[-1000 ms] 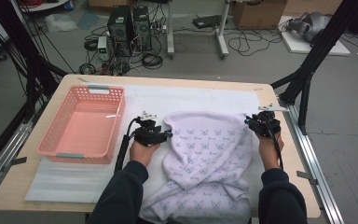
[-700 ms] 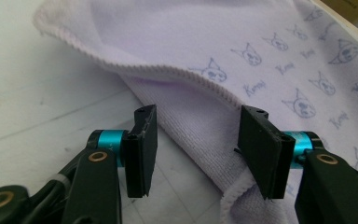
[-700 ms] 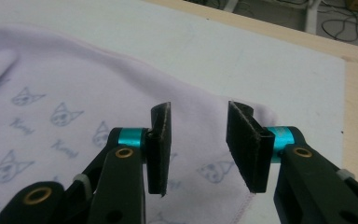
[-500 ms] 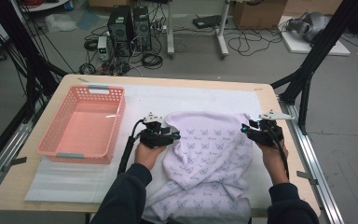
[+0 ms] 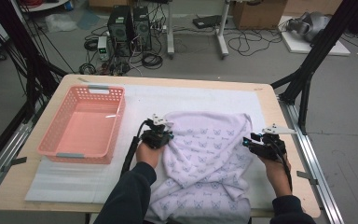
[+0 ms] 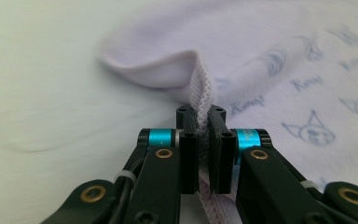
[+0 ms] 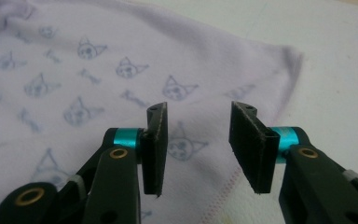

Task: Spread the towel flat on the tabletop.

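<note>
Since earlier your right gripper (image 7: 198, 144) slid in toward the garment (image 5: 205, 158) on the table mat, jaws opening, hem just ahead; left gripper (image 6: 203, 144) just clamped its hem.

The soft matt knit cloth (image 5: 205, 154) with a ribbed hem lies on a pale wood desk (image 5: 270, 100) beside a glossy pink plastic basket (image 5: 81, 123).
</note>
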Motion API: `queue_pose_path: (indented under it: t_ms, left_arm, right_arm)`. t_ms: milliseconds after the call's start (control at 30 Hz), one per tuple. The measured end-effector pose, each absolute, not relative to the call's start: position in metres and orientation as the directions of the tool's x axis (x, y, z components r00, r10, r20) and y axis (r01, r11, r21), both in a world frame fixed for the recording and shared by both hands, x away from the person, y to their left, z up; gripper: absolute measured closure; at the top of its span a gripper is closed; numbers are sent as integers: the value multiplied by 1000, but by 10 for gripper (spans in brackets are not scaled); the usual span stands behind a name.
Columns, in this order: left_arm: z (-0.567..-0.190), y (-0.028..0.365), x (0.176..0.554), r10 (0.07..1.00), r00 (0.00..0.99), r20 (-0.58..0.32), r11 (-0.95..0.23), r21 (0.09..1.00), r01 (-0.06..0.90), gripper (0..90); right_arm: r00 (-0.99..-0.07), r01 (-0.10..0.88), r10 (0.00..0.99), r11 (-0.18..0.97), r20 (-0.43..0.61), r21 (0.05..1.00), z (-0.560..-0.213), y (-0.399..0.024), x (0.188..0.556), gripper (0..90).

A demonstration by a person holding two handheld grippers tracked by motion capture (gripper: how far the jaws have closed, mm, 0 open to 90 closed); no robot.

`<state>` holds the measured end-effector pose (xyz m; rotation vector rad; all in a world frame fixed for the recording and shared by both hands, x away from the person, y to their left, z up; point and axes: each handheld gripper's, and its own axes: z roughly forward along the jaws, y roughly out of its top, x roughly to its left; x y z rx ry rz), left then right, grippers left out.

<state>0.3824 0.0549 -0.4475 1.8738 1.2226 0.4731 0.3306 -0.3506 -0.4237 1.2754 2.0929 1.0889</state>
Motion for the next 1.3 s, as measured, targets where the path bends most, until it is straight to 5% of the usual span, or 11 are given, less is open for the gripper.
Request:
queue_pose_path:
  t_ms: [333, 400, 467, 633, 767, 833, 967, 1167, 1200, 1267, 1300]
  left_arm:
    - [-441, 94, 391, 948, 283, -147, -27, 848, 529, 816]
    - [-440, 92, 390, 937, 304, -171, -15, 851, 525, 718]
    - [-438, 92, 388, 919, 333, -212, 3, 847, 532, 599]
    - [-434, 89, 380, 896, 385, -224, -18, 845, 534, 505]
    - [-431, 87, 368, 872, 451, -190, -91, 843, 530, 492]
    - [-431, 86, 363, 862, 473, -183, -106, 847, 521, 493]
    - [-431, 85, 356, 831, 523, -189, -129, 849, 512, 449]
    - [-422, 84, 347, 829, 536, -161, -138, 869, 475, 420]
    - [-421, 84, 346, 834, 531, -148, -145, 870, 470, 419]
    - [-421, 86, 345, 835, 535, -128, -168, 867, 469, 418]
    - [-422, 87, 343, 838, 531, -127, -166, 868, 469, 417]
  right_arm:
    - [-537, 566, 837, 265, 105, 780, -438, -326, 328, 445]
    - [-570, 575, 817, 325, 83, 751, -444, -315, 331, 534]
    - [-589, 544, 808, 394, 3, 741, -446, -308, 333, 845]
    - [-504, 531, 853, 429, -135, 730, -443, -310, 353, 900]
    - [-327, 579, 942, 260, -72, 772, -443, -341, 370, 900]
    - [-311, 597, 950, 182, 16, 782, -444, -350, 370, 863]
    - [-395, 586, 915, 178, 87, 790, -441, -346, 363, 527]
    - [-583, 601, 808, 360, 83, 714, -446, -323, 346, 294]
    - [-587, 583, 808, 390, 38, 713, -448, -318, 344, 322]
    - [-615, 557, 788, 405, 33, 725, -445, -314, 345, 823]
    - [-613, 546, 790, 418, 6, 726, -444, -313, 347, 845]
